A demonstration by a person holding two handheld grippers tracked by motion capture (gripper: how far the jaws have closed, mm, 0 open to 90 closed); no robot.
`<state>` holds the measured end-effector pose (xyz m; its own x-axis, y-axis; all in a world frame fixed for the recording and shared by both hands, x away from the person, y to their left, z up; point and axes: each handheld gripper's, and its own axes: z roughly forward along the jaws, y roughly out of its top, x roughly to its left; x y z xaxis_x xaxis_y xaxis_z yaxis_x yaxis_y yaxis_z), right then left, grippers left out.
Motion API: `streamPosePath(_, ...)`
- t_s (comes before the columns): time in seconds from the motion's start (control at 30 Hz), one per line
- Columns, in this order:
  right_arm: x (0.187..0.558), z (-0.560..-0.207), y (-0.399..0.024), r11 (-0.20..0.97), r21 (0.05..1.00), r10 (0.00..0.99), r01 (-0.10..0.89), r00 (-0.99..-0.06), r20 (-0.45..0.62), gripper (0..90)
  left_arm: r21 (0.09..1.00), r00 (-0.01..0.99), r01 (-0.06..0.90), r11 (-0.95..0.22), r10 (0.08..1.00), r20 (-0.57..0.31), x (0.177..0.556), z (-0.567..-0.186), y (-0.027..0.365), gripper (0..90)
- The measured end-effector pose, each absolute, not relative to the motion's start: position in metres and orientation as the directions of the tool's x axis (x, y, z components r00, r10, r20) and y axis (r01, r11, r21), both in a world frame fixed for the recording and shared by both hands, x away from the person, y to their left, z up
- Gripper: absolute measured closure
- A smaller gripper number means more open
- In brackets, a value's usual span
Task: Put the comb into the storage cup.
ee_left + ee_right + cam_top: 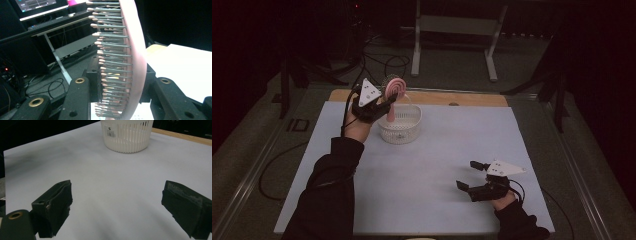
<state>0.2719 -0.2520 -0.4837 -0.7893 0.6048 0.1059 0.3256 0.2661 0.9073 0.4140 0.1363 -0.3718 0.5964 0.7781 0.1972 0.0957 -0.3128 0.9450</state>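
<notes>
A pink round hairbrush [393, 87] with metal bristles is upright in my left gripper [384, 102], which is shut on it. Its handle points down over the left rim of a white slotted basket [402, 134]. In the left gripper view the brush head [138, 62] stands between the two black jaws of the left gripper [120, 85], bristles to the left. My right gripper [467, 175] rests low near the front right of the table, open, with nothing between its pads [56, 205]. From it, the basket [127, 137] lies straight ahead, well off.
A white sheet [437, 165] covers the table, with a wooden strip [472, 99] along its far edge. Beyond the table stand a metal frame [452, 30], cables on the floor [387, 62] and a monitor [37, 6].
</notes>
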Motion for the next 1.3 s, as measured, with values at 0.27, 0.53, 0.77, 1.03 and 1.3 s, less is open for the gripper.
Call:
streamPosePath(0.27,0.272,-0.484,-0.252,0.265,0.908,0.606,0.323,-0.788,0.104,9.2,0.937,0.589,0.099,-0.335,0.779,0.216,0.416,-0.383,0.131,64.8)
streamPosePath(0.53,0.271,-0.483,-0.253,0.264,0.908,0.606,0.325,-0.788,0.106,9.2,0.93,0.588,0.106,-0.353,0.776,0.228,0.417,-0.393,0.126,64.8)
streamPosePath(0.77,0.27,-0.483,-0.252,0.264,0.907,0.607,0.328,-0.788,0.108,9.2,0.913,0.584,0.092,-0.398,0.764,0.274,0.415,-0.401,0.12,64.8)
streamPosePath(1.03,0.271,-0.483,-0.252,0.265,0.907,0.605,0.327,-0.789,0.108,9.2,0.897,0.57,0.093,-0.432,0.762,0.308,0.415,-0.411,0.117,64.8)
streamPosePath(1.3,0.271,-0.483,-0.252,0.266,0.908,0.602,0.325,-0.791,0.106,9.2,0.893,0.561,0.095,-0.44,0.764,0.317,0.415,-0.417,0.115,64.8)
